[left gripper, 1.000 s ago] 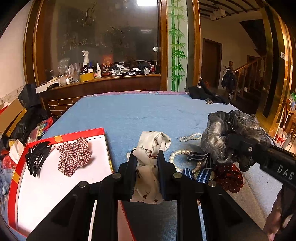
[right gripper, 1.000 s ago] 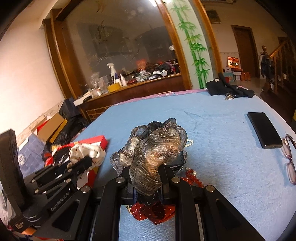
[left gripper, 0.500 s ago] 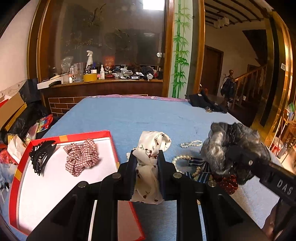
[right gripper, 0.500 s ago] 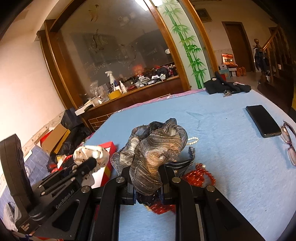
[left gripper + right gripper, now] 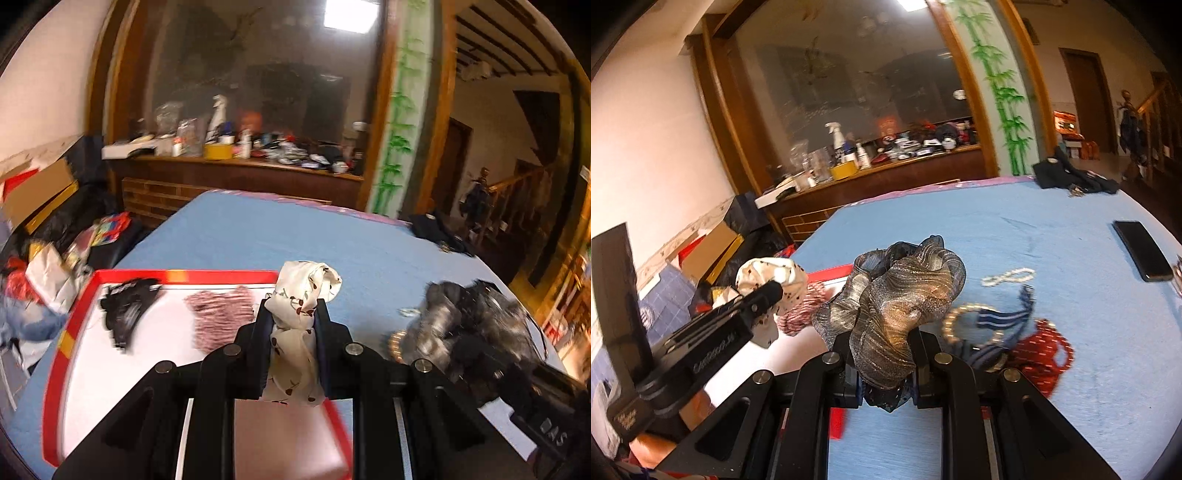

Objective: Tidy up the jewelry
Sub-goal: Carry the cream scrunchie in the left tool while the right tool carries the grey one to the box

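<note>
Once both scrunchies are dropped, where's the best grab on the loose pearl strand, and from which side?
Take the pearl strand at its pinched middle, coming from above with the fingers straddling it. It lies flat on the blue tablecloth in a figure-eight, so the crossing bunches two runs together. It sits apart from the tangle of striped ribbon and red beads.

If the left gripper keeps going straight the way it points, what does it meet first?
Probably the tray's white floor near the plaid scrunchie; the left gripper carries the cream scrunchie above it. Depth is unclear.
</note>
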Motion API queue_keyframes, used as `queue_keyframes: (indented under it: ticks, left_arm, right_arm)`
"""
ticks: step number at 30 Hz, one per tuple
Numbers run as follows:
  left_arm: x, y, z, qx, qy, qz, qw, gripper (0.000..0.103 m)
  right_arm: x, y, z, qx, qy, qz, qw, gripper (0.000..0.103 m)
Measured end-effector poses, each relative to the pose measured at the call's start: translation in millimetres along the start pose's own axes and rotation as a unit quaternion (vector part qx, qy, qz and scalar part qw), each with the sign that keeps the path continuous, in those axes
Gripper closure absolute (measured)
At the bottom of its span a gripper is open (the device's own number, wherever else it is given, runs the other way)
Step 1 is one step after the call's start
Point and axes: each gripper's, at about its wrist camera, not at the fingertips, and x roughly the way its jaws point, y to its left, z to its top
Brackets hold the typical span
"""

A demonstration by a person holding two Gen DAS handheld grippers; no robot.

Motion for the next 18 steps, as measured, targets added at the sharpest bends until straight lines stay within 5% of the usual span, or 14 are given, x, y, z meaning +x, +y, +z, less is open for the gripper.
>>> queue_keyframes:
  ticks: [11,18]
  left_arm:
    - [34,108,16,-0.093,0.064,0.096,0.989,0.083]
    - [59,125,7,-0.11,0.122,0.086,0.9827,0.083]
  right_arm:
    - [44,71,-11,-0.059,0.048,0.053,0.996,0.081]
    - [87,94,-20,-0.082,0.096,0.072,0.989,0.08]
